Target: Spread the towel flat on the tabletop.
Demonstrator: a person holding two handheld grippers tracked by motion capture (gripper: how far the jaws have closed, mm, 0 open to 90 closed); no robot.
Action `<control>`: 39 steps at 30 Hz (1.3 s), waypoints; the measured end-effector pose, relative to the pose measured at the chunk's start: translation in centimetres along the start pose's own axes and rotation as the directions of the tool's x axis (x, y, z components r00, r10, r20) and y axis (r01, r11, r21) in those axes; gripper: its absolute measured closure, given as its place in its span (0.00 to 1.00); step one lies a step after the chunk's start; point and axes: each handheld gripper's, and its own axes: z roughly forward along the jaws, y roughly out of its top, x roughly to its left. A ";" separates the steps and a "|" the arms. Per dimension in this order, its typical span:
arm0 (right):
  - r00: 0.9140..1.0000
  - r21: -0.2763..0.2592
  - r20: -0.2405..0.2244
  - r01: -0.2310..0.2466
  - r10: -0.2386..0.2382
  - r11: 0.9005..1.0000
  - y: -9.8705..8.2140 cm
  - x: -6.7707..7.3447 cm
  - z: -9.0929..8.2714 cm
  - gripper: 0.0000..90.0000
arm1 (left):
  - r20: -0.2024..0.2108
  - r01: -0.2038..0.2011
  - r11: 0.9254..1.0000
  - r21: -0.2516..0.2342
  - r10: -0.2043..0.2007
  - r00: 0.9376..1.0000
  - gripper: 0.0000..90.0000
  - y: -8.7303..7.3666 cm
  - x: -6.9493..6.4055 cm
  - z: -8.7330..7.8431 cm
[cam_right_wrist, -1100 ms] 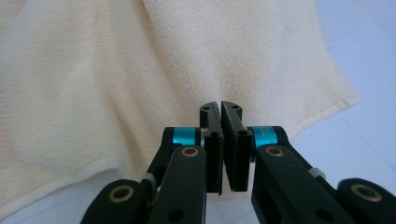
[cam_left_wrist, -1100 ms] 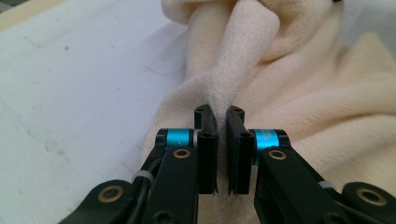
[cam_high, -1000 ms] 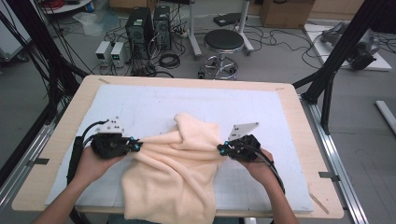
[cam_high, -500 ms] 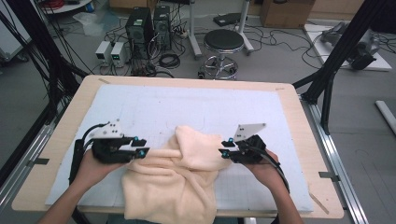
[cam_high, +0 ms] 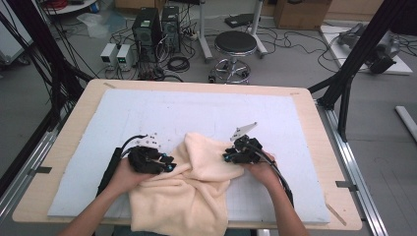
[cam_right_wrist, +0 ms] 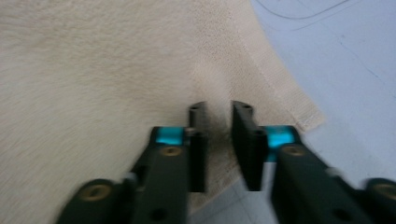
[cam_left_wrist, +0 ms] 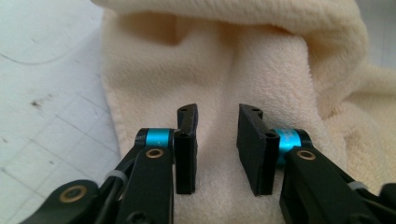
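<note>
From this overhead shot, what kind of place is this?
Likely a robotics lab or data-collection workspace: a padded table inside a black frame, computer towers with loose cables on the floor, and a stool behind it.

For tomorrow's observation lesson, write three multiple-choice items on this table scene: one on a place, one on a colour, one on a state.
1. Where does the towel lie?
A. At the mat's near edge, between the hands
B. At the mat's far edge
C. On the floor

2. What colour is the towel?
A. Green
B. Cream
C. Black

3. How do the left tongs stand?
A. Clamped on the towel
B. Apart, nothing pinched
C. Clamped on a cable

Key: 1 A, the high view shows it near the person on the mat. 2 B, pale cream in every view. 3 B, the left gripper view shows a gap, towel behind.
</note>
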 end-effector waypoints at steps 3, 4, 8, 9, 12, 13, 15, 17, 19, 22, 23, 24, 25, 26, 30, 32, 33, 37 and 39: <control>0.999 0.025 0.010 0.045 -0.045 0.999 0.0 0.3 -0.3 0.95 | -0.010 -0.017 1.000 0.000 0.017 1.000 0.77 0.1 -0.4 0.0; 0.998 0.035 0.019 0.053 -0.054 0.998 0.0 0.4 -0.5 0.96 | -0.009 -0.009 1.000 -0.006 0.009 1.000 0.77 0.1 -0.5 0.1; 0.995 0.000 0.077 0.056 -0.056 0.998 -0.8 0.2 -2.9 0.96 | -0.013 -0.014 1.000 0.004 0.014 1.000 0.77 0.0 -0.5 0.0; 0.995 -0.025 0.093 0.046 -0.044 0.999 -1.3 0.0 -3.9 0.96 | -0.010 -0.005 1.000 -0.007 0.005 1.000 0.77 0.0 -0.5 0.1; 0.990 -0.038 0.140 0.003 0.003 0.999 -3.2 -0.7 -6.3 0.96 | -0.008 -0.005 1.000 -0.009 0.005 1.000 0.77 -0.1 -0.6 0.0; 0.989 -0.033 0.145 -0.010 0.014 0.999 -4.0 -1.0 -6.8 0.96 | -0.009 0.000 1.000 -0.024 0.000 1.000 0.77 0.0 -0.5 0.0; 0.989 -0.033 0.140 -0.048 0.052 0.998 -5.4 -1.3 -7.2 0.96 | -0.012 0.013 0.998 -0.058 -0.014 1.000 0.74 0.4 -0.1 -0.4; 0.990 -0.025 0.136 -0.044 0.047 0.999 -6.1 -1.2 -6.9 0.95 | -0.028 0.013 0.997 -0.072 -0.015 0.999 0.72 1.1 0.5 -0.7; 0.990 -0.009 0.135 -0.036 0.037 0.999 -6.2 -1.0 -6.5 0.95 | -0.039 0.027 0.993 -0.111 -0.031 0.999 0.72 2.0 1.0 -1.0; 0.990 0.002 0.137 -0.031 0.030 1.000 -6.0 -0.8 -5.9 0.95 | -0.064 0.025 0.989 -0.147 -0.035 0.997 0.72 3.7 2.0 -1.2; 0.990 0.005 0.136 -0.028 0.027 1.000 -6.0 -0.7 -5.7 0.95 | -0.059 0.025 0.988 -0.152 -0.034 0.998 0.71 4.0 2.3 -1.0; 0.991 0.005 0.133 -0.025 0.024 1.000 -6.0 -0.8 -5.7 0.95 | -0.052 0.032 0.988 -0.149 -0.040 0.998 0.70 4.3 2.7 -0.6; 0.991 0.007 0.134 -0.023 0.022 1.000 -5.9 -0.8 -5.6 0.95 | -0.055 0.032 0.989 -0.145 -0.040 0.998 0.67 4.6 3.1 -0.1; 0.991 0.009 0.132 -0.023 0.021 1.000 -5.9 -0.8 -5.6 0.95 | -0.052 0.035 0.989 -0.143 -0.042 0.998 0.63 4.6 3.5 0.4; 0.991 0.002 0.128 -0.027 0.027 1.000 -6.0 -0.8 -5.7 0.94 | -0.008 0.063 0.995 -0.074 -0.064 0.998 0.54 4.7 4.5 3.0; 0.991 -0.001 0.130 -0.023 0.023 1.000 -6.0 -0.9 -5.6 0.94 | -0.005 0.055 0.998 -0.044 -0.055 0.998 0.55 4.7 4.6 4.1; 0.991 0.000 0.129 -0.025 0.024 1.000 -6.0 -0.9 -5.6 0.94 | -0.002 0.054 0.998 -0.020 -0.054 0.999 0.58 4.7 4.7 4.5; 0.991 -0.001 0.130 -0.027 0.027 1.000 -5.9 -1.0 -5.5 0.94 | -0.002 0.052 0.996 0.073 -0.052 0.999 0.84 4.3 4.8 5.8; 0.991 -0.004 0.129 -0.024 0.024 1.000 -5.9 -1.0 -5.5 0.94 | -0.003 0.045 0.995 0.089 -0.045 0.999 0.92 4.3 4.8 5.6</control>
